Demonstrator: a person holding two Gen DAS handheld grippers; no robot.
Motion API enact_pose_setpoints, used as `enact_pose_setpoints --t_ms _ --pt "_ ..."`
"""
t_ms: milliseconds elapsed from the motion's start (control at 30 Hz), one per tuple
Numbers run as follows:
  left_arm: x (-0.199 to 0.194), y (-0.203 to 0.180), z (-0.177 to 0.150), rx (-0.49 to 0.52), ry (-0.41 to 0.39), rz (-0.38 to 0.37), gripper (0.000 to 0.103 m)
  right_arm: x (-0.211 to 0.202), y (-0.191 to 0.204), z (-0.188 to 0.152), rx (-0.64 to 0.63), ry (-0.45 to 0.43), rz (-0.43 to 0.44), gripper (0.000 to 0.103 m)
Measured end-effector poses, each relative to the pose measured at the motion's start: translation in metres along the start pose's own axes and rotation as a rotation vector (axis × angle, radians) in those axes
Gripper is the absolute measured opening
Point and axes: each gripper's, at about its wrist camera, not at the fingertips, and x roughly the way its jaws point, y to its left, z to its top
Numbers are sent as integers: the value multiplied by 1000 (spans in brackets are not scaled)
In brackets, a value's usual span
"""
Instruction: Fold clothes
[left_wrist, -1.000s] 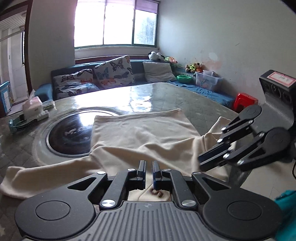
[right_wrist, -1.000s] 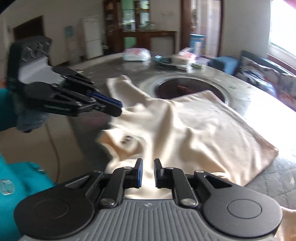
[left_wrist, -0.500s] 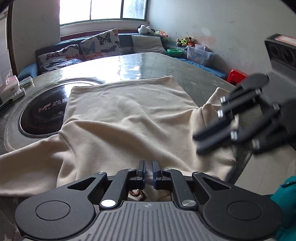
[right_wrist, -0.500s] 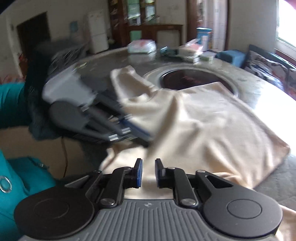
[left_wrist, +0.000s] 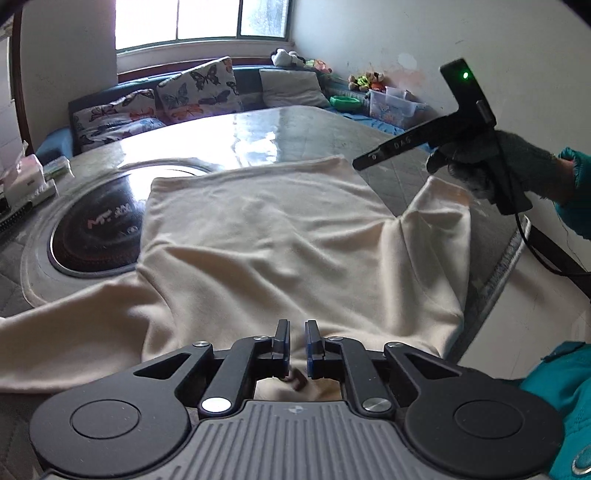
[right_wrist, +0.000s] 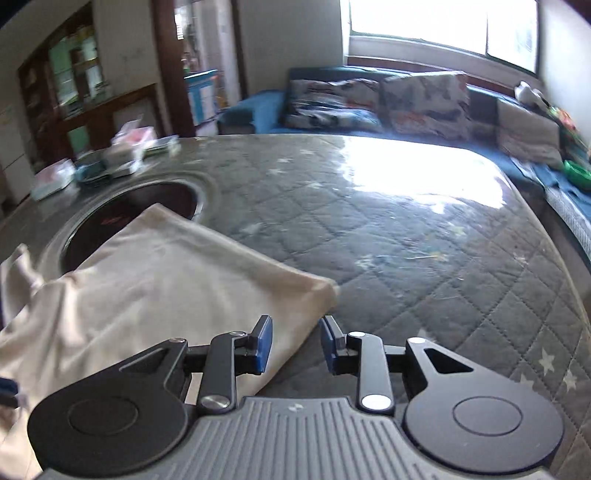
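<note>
A cream long-sleeved top lies spread on the round quilted table, one sleeve stretched left, the other sleeve at the table's right edge. My left gripper hovers over the collar end, jaws nearly closed with a small gap, nothing held. My right gripper is open above the hem's right corner; the cloth edge lies below, between its fingers. The right gripper also shows from the side in the left wrist view, held by a gloved hand.
A dark round inset hotplate lies partly under the top. Tissue boxes and packets sit at the table's far side. A blue sofa with cushions runs behind. The table edge drops off right of the sleeve.
My right gripper swung from the shoulder area to the hem corner and opened wider. My left gripper stayed over the collar, slightly higher.
</note>
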Motion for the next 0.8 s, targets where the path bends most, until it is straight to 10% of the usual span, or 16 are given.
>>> enact_pose_setpoints --t_ms 367,800 --pt "38 58 73 -129 -43 218 34 31 -27 9 79 51 -4 25" --pt "144 108 130 -172 37 354 32 37 -24 24 16 44 -3 9"
